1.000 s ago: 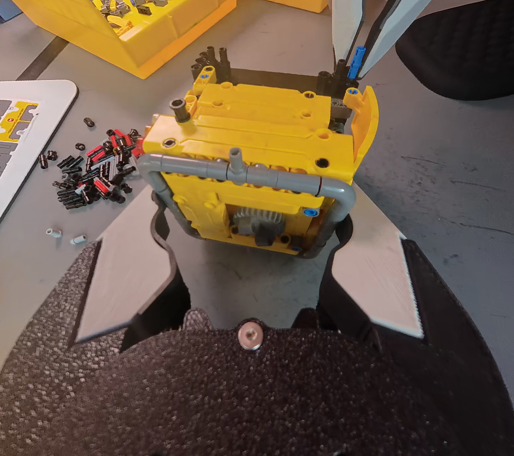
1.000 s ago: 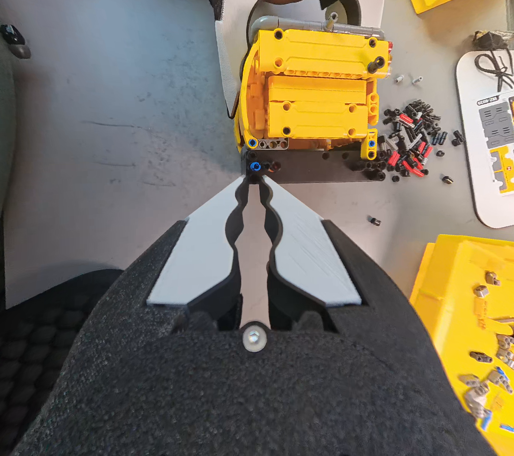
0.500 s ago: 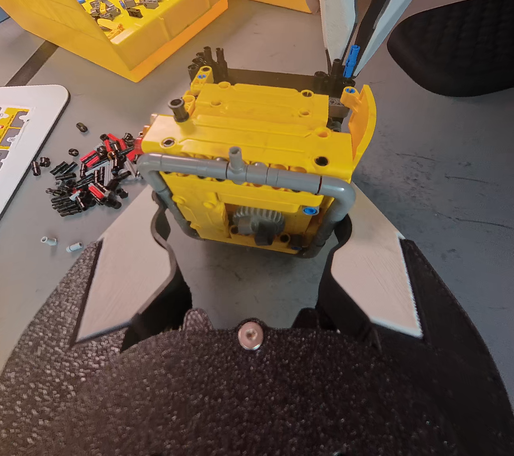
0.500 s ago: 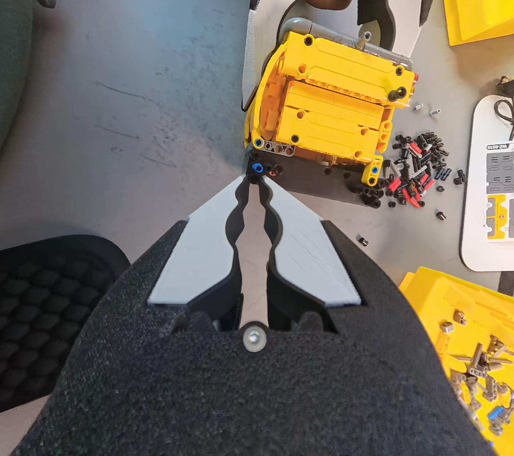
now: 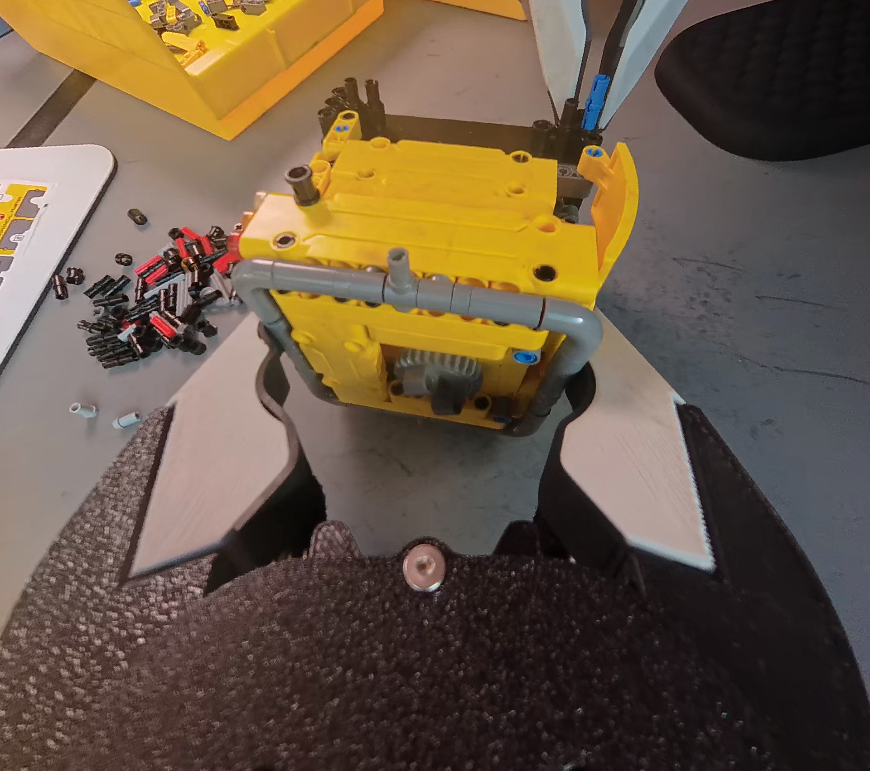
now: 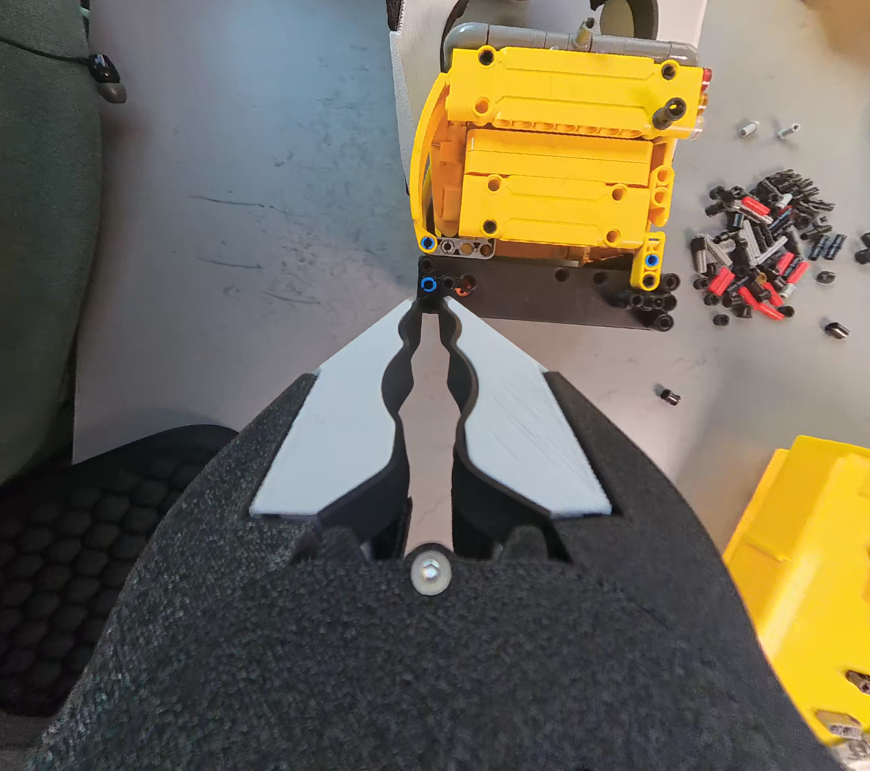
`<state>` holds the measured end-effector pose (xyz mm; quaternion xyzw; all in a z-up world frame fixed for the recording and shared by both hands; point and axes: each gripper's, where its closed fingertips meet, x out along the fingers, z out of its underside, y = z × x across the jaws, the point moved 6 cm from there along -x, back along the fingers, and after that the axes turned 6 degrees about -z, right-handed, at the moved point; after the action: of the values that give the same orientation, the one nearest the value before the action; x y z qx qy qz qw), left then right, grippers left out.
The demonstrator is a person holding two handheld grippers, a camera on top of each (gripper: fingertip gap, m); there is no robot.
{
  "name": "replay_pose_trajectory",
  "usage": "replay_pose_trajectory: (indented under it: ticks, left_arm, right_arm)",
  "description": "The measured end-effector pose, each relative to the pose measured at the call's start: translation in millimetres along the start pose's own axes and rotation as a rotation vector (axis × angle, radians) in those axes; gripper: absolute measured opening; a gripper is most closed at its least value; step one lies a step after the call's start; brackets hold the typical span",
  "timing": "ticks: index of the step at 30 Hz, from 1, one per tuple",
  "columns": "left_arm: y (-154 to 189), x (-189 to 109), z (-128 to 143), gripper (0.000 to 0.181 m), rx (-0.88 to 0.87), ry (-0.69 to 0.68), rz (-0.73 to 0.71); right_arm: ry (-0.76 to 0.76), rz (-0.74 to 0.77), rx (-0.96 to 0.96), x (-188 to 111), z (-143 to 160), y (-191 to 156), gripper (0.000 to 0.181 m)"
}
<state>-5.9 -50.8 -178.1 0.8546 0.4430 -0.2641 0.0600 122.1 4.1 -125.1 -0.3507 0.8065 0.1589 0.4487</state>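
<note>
A yellow brick model (image 5: 423, 221) with a grey tube frame and a grey gear stands on the grey table. My left gripper (image 5: 423, 325) is shut on its near end, one finger on each side of the tube frame. A black beam (image 5: 447, 125) runs along the model's far side and carries several upright pins. My right gripper (image 5: 581, 108) comes down from above and is pinched on a blue pin (image 5: 595, 99) that stands in the beam's corner. In the right wrist view the right gripper (image 6: 427, 306) touches that corner. There the blue pin (image 6: 427, 284) shows end-on, with the model (image 6: 555, 202) beyond it.
A pile of black and red pins (image 5: 146, 306) lies left of the model, with two small grey pins (image 5: 103, 414) nearby. A yellow bin (image 5: 235, 56) holding small parts stands at the back left. A white card (image 5: 42, 230) lies at the left edge. A black mesh cushion (image 5: 777, 80) is at the right. Some 9 cm of space lies between my two pairs of fingers. The white card (image 5: 42, 230) lies around 20 cm away from my left fingertips.
The right wrist view tilted about the pin half a second ago and is square to the model again. Both grippers keep their holds and the model has hardly moved.
</note>
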Motion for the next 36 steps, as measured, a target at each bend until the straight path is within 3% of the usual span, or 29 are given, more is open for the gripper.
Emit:
replay_pose_trajectory:
  ticks: [8, 22, 29, 36]
  left_arm:
    - [0, 1, 0, 0.121, -0.009, -0.005, -0.011]
    - [0, 2, 0, 0.122, -0.007, -0.004, -0.016]
    - [0, 2, 0, 0.122, -0.009, -0.006, -0.026]
    - [1, 2, 0, 0.122, -0.012, -0.011, -0.041]
  right_arm:
    - [-0.018, 0.075, -0.015, 0, 0, -7, 0.007]
    - [-0.011, 0.080, 0.031, -2, 2, -4, 0.009]
    - [0.019, 0.128, 0.059, -20, -10, -9, 0.015]
    - [-0.134, 0.111, 0.038, -10, -16, -7, 0.004]
